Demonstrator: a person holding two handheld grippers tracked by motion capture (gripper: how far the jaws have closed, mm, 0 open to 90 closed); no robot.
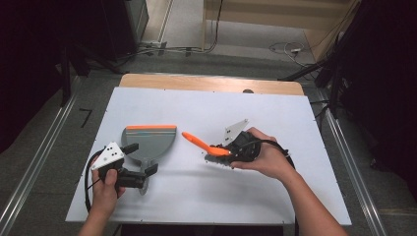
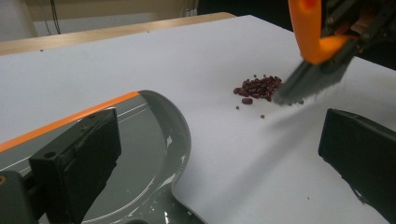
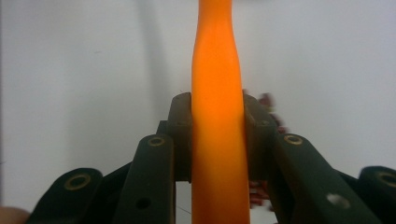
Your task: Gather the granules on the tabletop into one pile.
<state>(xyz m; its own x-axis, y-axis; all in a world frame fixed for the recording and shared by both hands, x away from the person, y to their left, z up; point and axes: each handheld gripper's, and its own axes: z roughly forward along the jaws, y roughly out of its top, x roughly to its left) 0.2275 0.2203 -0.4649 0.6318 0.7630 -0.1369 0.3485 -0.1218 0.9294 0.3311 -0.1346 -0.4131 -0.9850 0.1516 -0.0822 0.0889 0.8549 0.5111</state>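
A small hand brush with an orange plastic handle [image 3: 217,140] and dark bristles is being gripped tightly between the jaws of the right gripper [image 1: 227,151], its bristles hanging just beside a little heap of dark red beans [image 2: 258,88] on the white table [image 1: 275,118]. The left gripper [image 1: 140,164] is being held with jaws wide apart around the handle of a grey plastic dustpan with an orange front edge [image 1: 147,140], well apart from the beans.

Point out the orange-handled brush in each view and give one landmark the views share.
High view: the brush lies right of centre, clamped in the right gripper.
Left gripper view: upper right, its bristles beside the red beans.
Right gripper view: its orange handle runs up the centre between the jaws.
Shared landmark: the white table.
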